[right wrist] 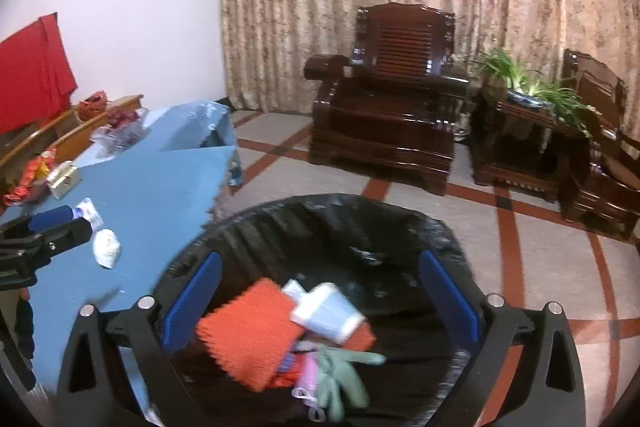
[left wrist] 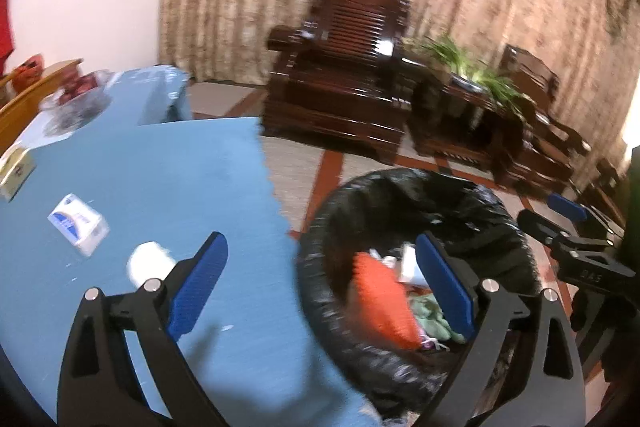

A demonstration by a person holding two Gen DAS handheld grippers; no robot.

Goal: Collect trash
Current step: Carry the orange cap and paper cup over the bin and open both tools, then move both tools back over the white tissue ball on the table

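Note:
A trash bin with a black liner (right wrist: 320,215) stands on the floor beside a blue-covered table (right wrist: 160,203). Inside lie an orange cloth (right wrist: 248,335), a white packet (right wrist: 328,311) and a pale green glove (right wrist: 340,371). My right gripper (right wrist: 320,303) is open and empty above the bin's mouth. My left gripper (left wrist: 320,291) is open and empty, straddling the table's edge and the bin (left wrist: 400,195). On the table lie a crumpled white paper (left wrist: 150,263) and a white-and-blue packet (left wrist: 78,223); both also show in the right wrist view, paper (right wrist: 106,247) and packet (right wrist: 90,211).
A small cream box (left wrist: 16,171) and plastic bags of red items (right wrist: 120,127) sit farther back on the table. Dark wooden armchairs (right wrist: 392,107) and a side table with a plant (right wrist: 520,99) stand before a curtain. The floor is tiled.

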